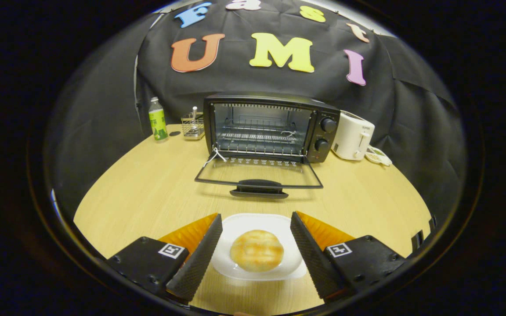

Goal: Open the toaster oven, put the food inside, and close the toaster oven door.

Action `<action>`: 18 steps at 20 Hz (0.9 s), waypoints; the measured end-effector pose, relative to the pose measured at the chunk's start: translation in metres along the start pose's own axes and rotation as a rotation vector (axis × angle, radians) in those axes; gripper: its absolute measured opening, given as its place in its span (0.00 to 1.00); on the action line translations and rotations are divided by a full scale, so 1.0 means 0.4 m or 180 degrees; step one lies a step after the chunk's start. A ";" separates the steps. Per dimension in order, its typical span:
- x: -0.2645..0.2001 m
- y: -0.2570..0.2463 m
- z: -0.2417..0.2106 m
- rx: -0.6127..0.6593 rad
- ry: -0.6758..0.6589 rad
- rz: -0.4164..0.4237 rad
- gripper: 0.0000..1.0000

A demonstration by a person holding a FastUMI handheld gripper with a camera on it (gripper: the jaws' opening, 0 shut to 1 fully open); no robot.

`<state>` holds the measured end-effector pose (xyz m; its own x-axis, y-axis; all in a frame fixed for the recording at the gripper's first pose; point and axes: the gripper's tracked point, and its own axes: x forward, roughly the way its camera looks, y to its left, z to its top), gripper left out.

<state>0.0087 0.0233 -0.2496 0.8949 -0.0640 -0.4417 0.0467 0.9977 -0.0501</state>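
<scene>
Toaster oven (270, 127) door down | tongs (256, 228) spread wide, gripping nothing | bun (257, 250) on plate (244, 226) between fingers

— How's the light?
— Warm and fairly dim; it falls from above onto the wooden table (147, 193), while the cloth behind stays dark.
— Shadows?
— A soft one under the open toaster oven door (258, 175).
— Sharpness?
— Crisp in the middle; the oven (270, 127) is clear. Fisheye bending curves the table's edge, and the rim darkens.
</scene>
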 end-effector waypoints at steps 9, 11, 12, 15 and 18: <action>-0.021 0.001 -0.070 -0.0001 -0.0278 0.0046 1.00; -0.012 0.009 -0.085 0.0025 -0.0320 0.0090 1.00; -0.008 0.008 -0.093 0.0024 -0.0344 0.0106 1.00; 0.014 -0.004 -0.119 0.0099 -0.0349 0.0095 1.00; 0.035 -0.003 -0.146 0.0156 -0.0279 0.0143 1.00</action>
<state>-0.0046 0.0197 -0.3081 0.9319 -0.0191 -0.3622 0.0255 0.9996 0.0128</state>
